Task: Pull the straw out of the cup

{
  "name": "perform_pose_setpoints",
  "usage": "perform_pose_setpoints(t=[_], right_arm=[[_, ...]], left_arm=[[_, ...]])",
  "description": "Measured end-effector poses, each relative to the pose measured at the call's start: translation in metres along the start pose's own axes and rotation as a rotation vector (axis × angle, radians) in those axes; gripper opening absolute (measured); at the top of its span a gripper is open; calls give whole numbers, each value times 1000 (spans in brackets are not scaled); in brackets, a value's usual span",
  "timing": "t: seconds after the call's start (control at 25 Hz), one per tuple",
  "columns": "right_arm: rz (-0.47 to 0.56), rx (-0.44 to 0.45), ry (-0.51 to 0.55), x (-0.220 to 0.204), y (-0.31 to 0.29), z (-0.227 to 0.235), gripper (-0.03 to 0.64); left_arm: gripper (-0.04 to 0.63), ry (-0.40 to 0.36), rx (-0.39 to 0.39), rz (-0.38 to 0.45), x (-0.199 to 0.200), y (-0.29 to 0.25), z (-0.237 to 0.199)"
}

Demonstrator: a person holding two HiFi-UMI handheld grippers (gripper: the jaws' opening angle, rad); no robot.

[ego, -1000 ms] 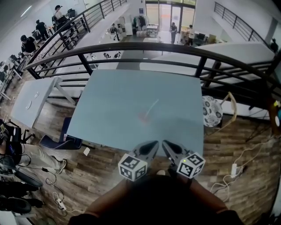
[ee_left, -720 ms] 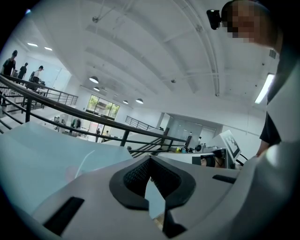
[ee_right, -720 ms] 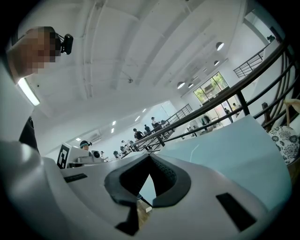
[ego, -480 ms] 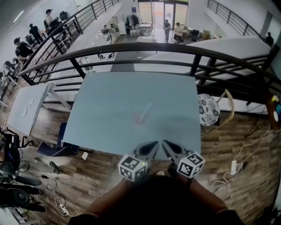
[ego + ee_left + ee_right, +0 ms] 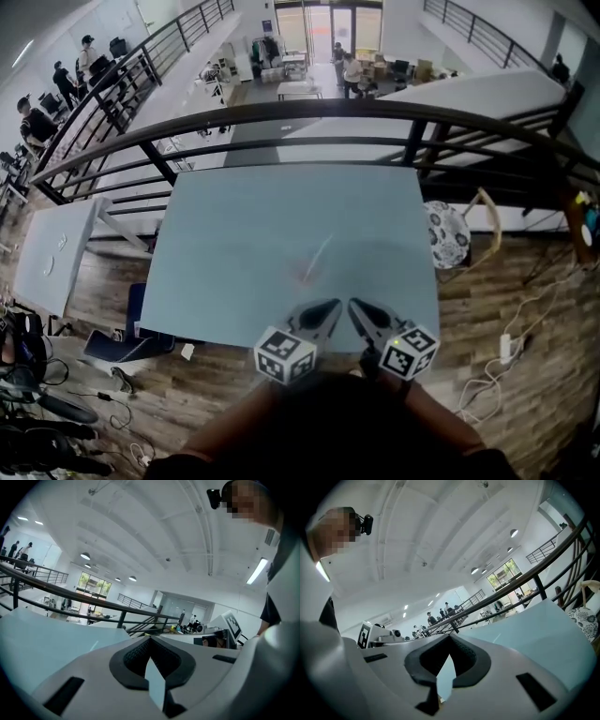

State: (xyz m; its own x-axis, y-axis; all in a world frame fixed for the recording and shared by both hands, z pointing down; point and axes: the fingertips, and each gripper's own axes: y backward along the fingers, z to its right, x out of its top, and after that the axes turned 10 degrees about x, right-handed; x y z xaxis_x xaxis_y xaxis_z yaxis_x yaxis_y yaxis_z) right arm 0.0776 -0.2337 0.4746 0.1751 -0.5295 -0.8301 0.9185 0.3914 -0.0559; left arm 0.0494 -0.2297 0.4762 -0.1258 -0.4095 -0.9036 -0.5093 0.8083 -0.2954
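The approach step looks not yet begun. The left tongs (image 5: 325, 307) and right tongs (image 5: 356, 307) hover closed and empty over the counter's (image 5: 234, 216) edge at 6 o'clock. The straw (image 5: 321, 251) is a pale streak mid-counter, at 12 o'clock from them and well apart. The cup is too blurred to confirm. Next would likely be reaching forward and opening one pair around the straw.

Head cam looks steeply down on the table (image 5: 262, 234) from high up; gripper views sit low, facing across same table to railing (image 5: 281, 111).
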Motion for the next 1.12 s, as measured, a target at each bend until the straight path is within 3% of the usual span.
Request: perform_pose_setpoints(t=[1.12], right_arm=[[59, -114, 1, -26, -154, -48, 11]], left_arm=[[11, -20, -127, -27, 22, 70, -148]])
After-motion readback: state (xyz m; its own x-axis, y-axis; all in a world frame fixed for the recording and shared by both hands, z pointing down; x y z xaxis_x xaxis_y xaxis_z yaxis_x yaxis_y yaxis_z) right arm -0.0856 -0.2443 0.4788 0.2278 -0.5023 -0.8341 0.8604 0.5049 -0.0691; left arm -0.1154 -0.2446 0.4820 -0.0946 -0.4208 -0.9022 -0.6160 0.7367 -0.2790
